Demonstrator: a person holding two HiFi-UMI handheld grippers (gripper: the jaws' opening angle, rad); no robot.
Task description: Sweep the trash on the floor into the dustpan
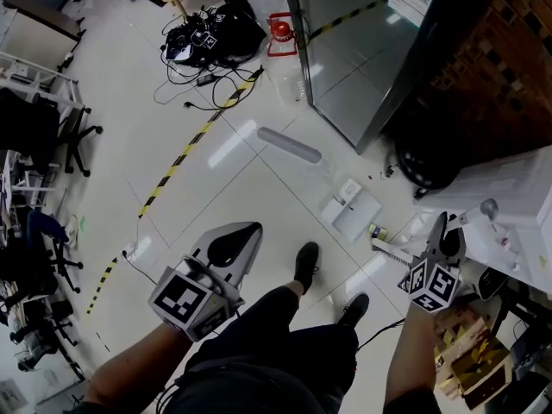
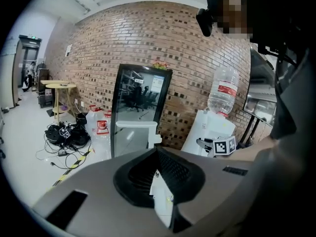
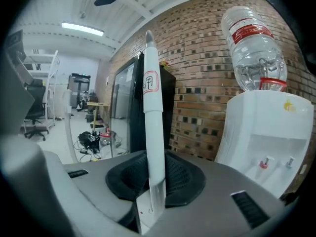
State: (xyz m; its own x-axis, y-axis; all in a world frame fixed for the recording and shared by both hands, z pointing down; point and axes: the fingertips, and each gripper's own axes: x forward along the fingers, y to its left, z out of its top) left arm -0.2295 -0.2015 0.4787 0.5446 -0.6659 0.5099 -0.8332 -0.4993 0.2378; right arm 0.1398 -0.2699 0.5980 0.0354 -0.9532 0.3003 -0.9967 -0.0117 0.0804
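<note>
Gripping a white broom pole (image 3: 152,132) upright, the right gripper (image 3: 150,194) has its jaws clamped on the smooth shaft, likely light and stiff, best held mid-length; its red-framed label (image 3: 150,82) reads "用". White scraps (image 1: 354,212) lie on the floor (image 1: 172,102) at its 10 o'clock, while the left gripper (image 2: 160,191) has its jaws barely parted, empty.

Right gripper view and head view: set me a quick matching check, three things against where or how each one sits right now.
Things:
1. white pole
2. water bottle
3. black cable heap

Places or states:
A. on the floor beside the yellow-black tape
B. neck down on the white dispenser
C. upright, clamped by the right gripper

Pairs: 1-C, 2-B, 3-A.
</note>
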